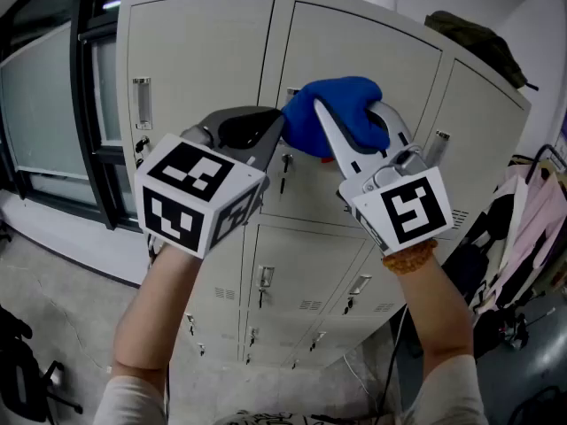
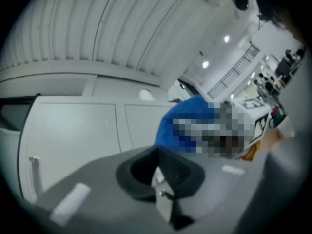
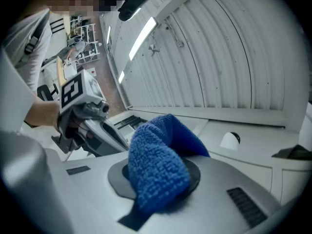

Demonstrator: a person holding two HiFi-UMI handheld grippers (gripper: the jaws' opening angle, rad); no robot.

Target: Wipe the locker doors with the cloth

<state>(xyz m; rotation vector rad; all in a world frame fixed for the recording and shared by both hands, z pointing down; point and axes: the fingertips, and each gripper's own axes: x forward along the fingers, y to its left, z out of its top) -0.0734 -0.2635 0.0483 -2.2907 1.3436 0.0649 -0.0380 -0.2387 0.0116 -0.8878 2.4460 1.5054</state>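
A bank of pale grey lockers (image 1: 204, 69) fills the head view, with small handles and keys on the doors. My right gripper (image 1: 352, 122) is shut on a bunched blue cloth (image 1: 337, 113), held up at the lower part of the upper middle door (image 1: 363, 51); whether it touches I cannot tell. In the right gripper view the cloth (image 3: 158, 167) bulges out between the jaws. My left gripper (image 1: 266, 135) is shut with nothing in it, just left of the cloth. The left gripper view shows the cloth (image 2: 183, 123) beyond its closed jaws.
Pink and dark clothes (image 1: 532, 228) hang at the right of the lockers. A dark bag (image 1: 478, 38) lies on top of them. A window wall (image 1: 44, 104) runs along the left. A black object (image 1: 18, 370) stands on the floor at lower left.
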